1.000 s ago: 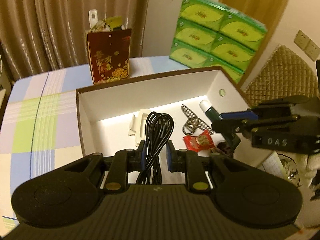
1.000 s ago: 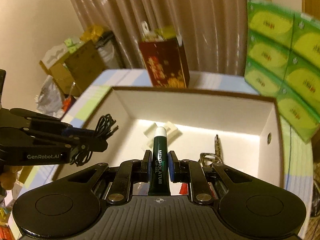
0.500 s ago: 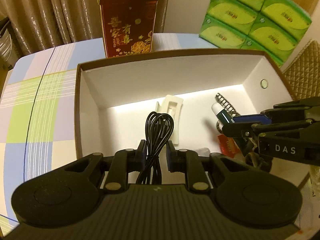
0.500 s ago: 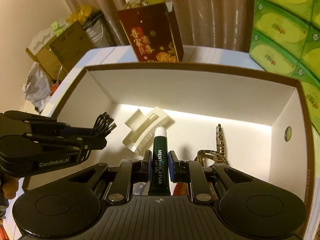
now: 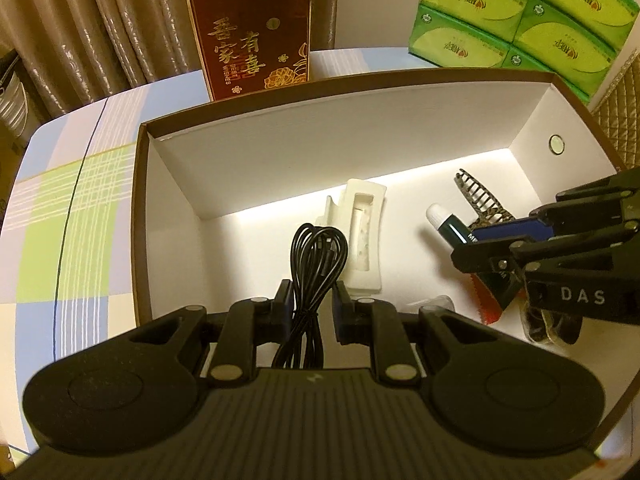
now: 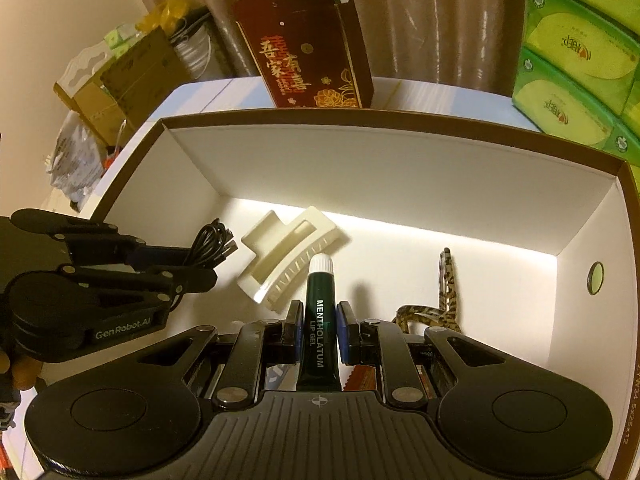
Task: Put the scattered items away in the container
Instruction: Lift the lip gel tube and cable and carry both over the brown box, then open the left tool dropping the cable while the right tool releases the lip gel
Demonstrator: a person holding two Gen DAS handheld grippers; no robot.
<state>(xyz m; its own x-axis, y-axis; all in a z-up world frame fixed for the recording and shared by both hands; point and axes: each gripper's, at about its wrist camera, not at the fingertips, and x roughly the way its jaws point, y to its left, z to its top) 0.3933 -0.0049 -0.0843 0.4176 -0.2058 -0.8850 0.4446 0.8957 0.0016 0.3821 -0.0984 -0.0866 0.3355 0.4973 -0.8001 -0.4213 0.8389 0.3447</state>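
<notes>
Black and limp, the coiled cable [image 5: 314, 276] hangs pinched mid-bundle in the left hand-held gripper [image 5: 312, 304] over the white cardboard box [image 5: 280, 152], near the cream hair claw [image 5: 362, 240]. The right hand-held gripper [image 6: 318, 332] clamps the light, rigid lip gel tube [image 6: 319, 320] mid-body. A red packet beneath is mostly hidden.

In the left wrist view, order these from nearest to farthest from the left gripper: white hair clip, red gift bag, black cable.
1. black cable, held between the left gripper fingers.
2. white hair clip, just ahead, slightly right, inside the box.
3. red gift bag, beyond the box's far wall.
</notes>
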